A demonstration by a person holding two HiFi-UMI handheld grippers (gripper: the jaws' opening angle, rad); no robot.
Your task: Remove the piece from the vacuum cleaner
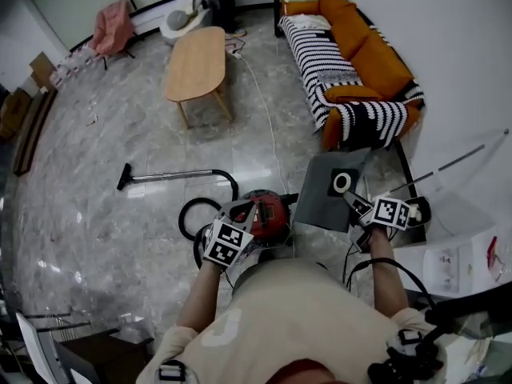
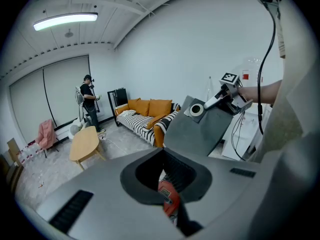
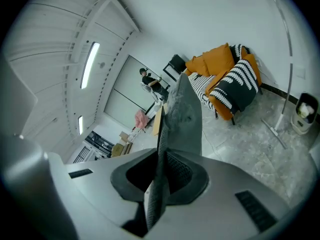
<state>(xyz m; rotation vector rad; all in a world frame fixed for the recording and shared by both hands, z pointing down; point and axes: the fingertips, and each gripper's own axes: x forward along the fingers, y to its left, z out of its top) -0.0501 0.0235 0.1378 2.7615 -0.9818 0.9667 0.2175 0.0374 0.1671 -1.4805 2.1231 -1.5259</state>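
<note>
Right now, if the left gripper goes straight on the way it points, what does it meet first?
Probably the red vacuum cleaner, which already shows between its jaws. Whether they grip it is unclear.

looks like a home living room to me: an orange sofa [image 1: 364, 50] with a striped throw [image 1: 316, 50] along the wall [image 1: 452, 46], an oval wooden coffee table [image 1: 196, 62], a vacuum cleaner [image 1: 268, 210] on the pale marble floor [image 1: 80, 190], a pink cloth [image 1: 112, 24] draped in the corner.

no legible text, no brand, no numbers
</note>
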